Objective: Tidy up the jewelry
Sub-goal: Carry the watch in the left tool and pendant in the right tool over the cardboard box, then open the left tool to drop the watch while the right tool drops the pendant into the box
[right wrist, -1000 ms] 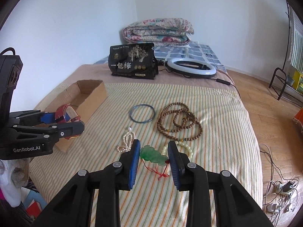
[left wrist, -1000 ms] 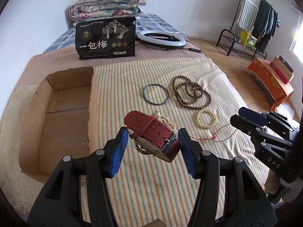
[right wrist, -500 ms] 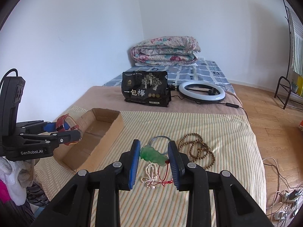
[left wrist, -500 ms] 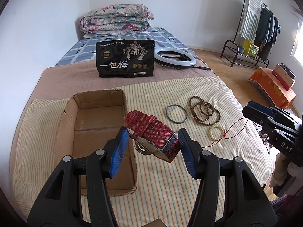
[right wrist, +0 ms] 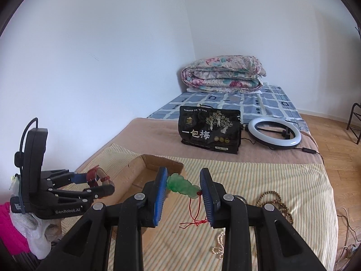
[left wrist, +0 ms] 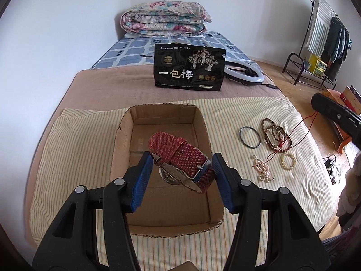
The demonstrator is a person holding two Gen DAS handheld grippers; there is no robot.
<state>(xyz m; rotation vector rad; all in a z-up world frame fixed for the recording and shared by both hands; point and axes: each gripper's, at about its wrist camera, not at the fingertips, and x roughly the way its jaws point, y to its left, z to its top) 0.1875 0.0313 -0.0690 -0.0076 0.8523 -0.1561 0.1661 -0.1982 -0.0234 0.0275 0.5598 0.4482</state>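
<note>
My left gripper [left wrist: 180, 176] is shut on a red-strapped watch [left wrist: 180, 158] and holds it above the open cardboard box [left wrist: 162, 113]. My right gripper [right wrist: 183, 187] is shut on a green jade pendant [right wrist: 182, 184] with a red cord hanging down, raised above the striped cloth to the right of the box [right wrist: 158, 160]. On the cloth lie a dark bangle [left wrist: 250, 136], a brown bead string [left wrist: 276, 135], a cream bead bracelet [left wrist: 288, 160] and a pearl strand [left wrist: 262, 169]. The left gripper with the watch also shows in the right wrist view [right wrist: 97, 180].
A black snack bag [left wrist: 189, 70] stands behind the box, with a ring light [left wrist: 244, 73] beside it and a folded floral quilt [left wrist: 164, 22] at the wall. The bed edge drops off to the right, with a clothes rack [left wrist: 325, 36] beyond.
My left gripper has carried the watch leftward from over the cloth to above the box. My right gripper has lifted the jade pendant and moved toward the box.
</note>
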